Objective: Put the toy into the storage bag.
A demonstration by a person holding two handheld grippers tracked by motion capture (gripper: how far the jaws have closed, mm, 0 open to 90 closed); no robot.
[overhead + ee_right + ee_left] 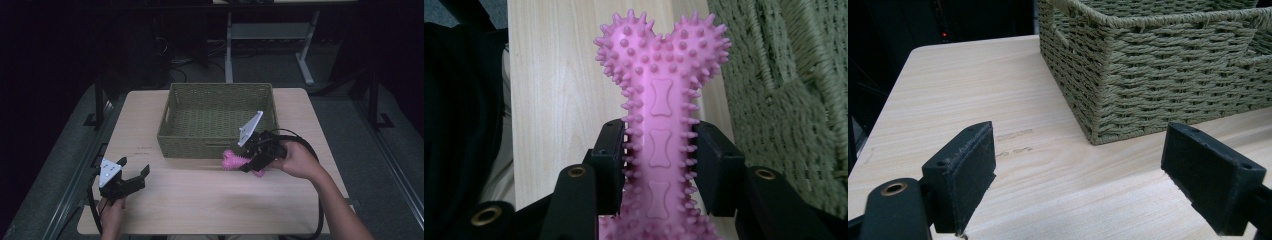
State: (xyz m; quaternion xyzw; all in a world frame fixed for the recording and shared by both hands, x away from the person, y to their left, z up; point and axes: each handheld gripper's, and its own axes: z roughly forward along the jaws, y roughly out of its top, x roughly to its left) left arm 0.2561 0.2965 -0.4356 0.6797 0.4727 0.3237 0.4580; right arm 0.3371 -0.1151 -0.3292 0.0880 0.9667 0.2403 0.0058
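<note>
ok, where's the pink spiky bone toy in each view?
High view: pink bone toy right of centre, in the right tongs, just in front of the green woven basket.
Left gripper view: not in it; basket corner at upper right.
Right gripper view: centre, upright, clamped by its shaft; basket at right.
Shared landmark: the basket.

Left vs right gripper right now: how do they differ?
The left gripper has its jaws wide apart with nothing between them; the right gripper is shut on the pink spiky bone-shaped rubber toy. The left sits low near the table's near-left edge; the right is close by the front wall of the green woven basket. Both are black, two-jawed and hand-held.
</note>
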